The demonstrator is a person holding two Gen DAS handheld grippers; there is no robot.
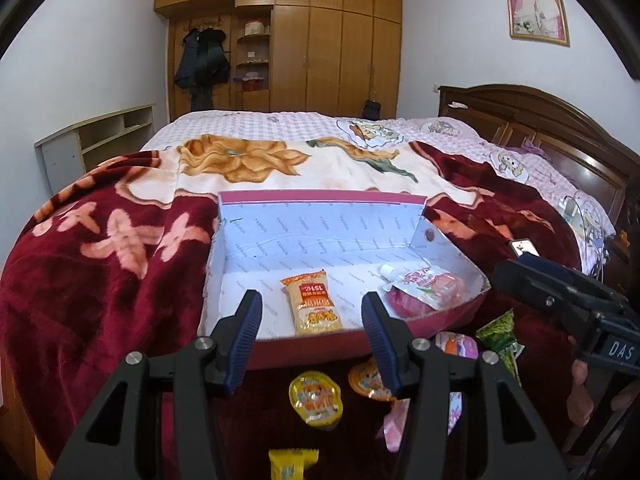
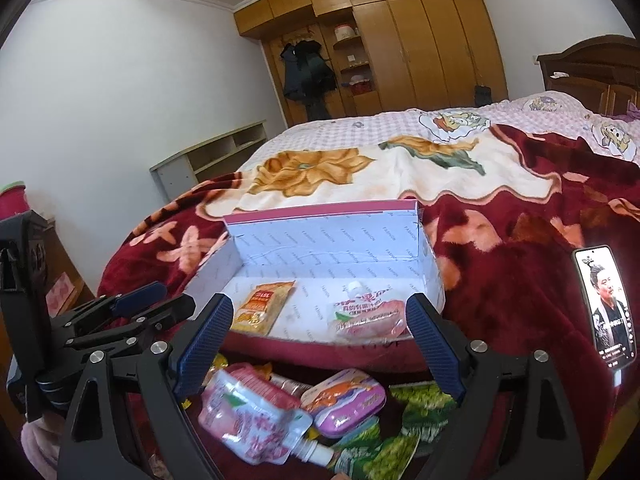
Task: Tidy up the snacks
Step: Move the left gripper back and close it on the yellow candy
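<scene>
Open box (image 1: pixel 320 224) on bed holds orange packet (image 1: pixel 314 304), pink pouch (image 1: pixel 424 286). Both grippers' jaws apart, empty.

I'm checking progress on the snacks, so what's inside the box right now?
Inside the box lie two snacks: an orange packet toward the left and a pink spouted pouch toward the right. The near wall hides a strip of the floor.

The left gripper (image 1: pixel 312 336) is held level with its blue-padded fingers (image 1: pixel 244 336) spread wide apart and nothing between them. The right gripper (image 2: pixel 320 344) is likewise spread wide and empty, its fingers (image 2: pixel 434 344) angled slightly downward. The two sit side by side, the right one's body showing at the left view's right edge.
</scene>
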